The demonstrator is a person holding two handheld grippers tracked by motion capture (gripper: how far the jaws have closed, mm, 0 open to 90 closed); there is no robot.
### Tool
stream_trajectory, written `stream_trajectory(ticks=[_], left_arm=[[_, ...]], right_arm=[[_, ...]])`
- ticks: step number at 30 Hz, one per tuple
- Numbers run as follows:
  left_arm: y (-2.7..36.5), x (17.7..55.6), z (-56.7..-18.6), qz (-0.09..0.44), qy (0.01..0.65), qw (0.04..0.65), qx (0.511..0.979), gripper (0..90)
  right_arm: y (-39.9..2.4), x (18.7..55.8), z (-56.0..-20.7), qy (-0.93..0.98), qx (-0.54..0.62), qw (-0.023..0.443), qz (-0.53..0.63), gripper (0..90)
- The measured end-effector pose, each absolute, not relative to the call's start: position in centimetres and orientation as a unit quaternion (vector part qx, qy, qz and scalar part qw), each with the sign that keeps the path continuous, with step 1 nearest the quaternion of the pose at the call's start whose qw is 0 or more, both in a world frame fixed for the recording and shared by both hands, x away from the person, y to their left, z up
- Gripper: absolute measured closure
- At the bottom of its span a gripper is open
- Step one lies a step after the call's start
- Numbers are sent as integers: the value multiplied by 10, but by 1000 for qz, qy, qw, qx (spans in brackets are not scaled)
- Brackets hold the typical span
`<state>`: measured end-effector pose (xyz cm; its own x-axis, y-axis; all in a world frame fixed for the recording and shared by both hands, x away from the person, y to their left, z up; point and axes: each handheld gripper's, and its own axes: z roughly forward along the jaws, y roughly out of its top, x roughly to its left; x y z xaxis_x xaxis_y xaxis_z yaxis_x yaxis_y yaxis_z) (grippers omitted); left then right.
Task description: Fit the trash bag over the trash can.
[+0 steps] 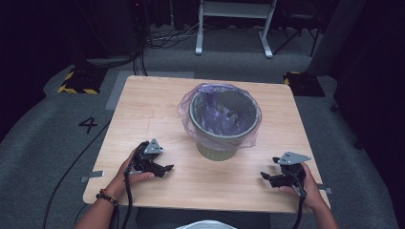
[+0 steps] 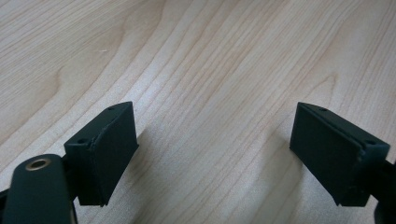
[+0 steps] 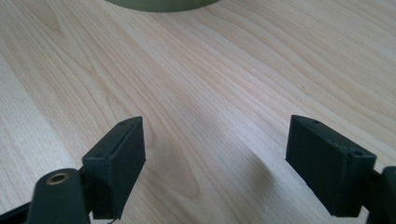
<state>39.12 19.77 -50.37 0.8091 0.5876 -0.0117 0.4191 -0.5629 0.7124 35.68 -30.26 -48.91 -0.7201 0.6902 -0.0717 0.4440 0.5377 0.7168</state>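
A green waste bin [image 1: 219, 125] lined with a thin purple plastic bag [image 1: 217, 106] stands at the middle of the wooden table [image 1: 153, 109]. My left gripper [image 1: 165, 170] rests low over the near left of the table, held by a hand, its jaws open with bare wood between them [image 2: 212, 154]. My right gripper [image 1: 266, 177] sits near the front right, also open and empty [image 3: 215, 161]. In the right gripper view, the bin's green base [image 3: 161, 4] shows at the top edge.
The table's front edge [image 1: 200, 206] runs just below both hands. Around the table lies grey carpet with cables [image 1: 71, 167], a floor mark "4" [image 1: 88, 125], yellow-black striped blocks [image 1: 76, 83] and a white frame's legs [image 1: 234, 28] behind.
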Motion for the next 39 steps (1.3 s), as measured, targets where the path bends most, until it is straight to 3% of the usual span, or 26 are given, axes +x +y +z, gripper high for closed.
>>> stream_trajectory(ticks=[23, 39], left_arm=[[198, 391, -504, 114, 287, 369, 877, 146], [198, 391, -504, 114, 287, 369, 877, 145]], right_arm=[[-347, 351, -503, 818, 409, 181, 362, 159], [-390, 357, -503, 771, 490, 218, 342, 158]])
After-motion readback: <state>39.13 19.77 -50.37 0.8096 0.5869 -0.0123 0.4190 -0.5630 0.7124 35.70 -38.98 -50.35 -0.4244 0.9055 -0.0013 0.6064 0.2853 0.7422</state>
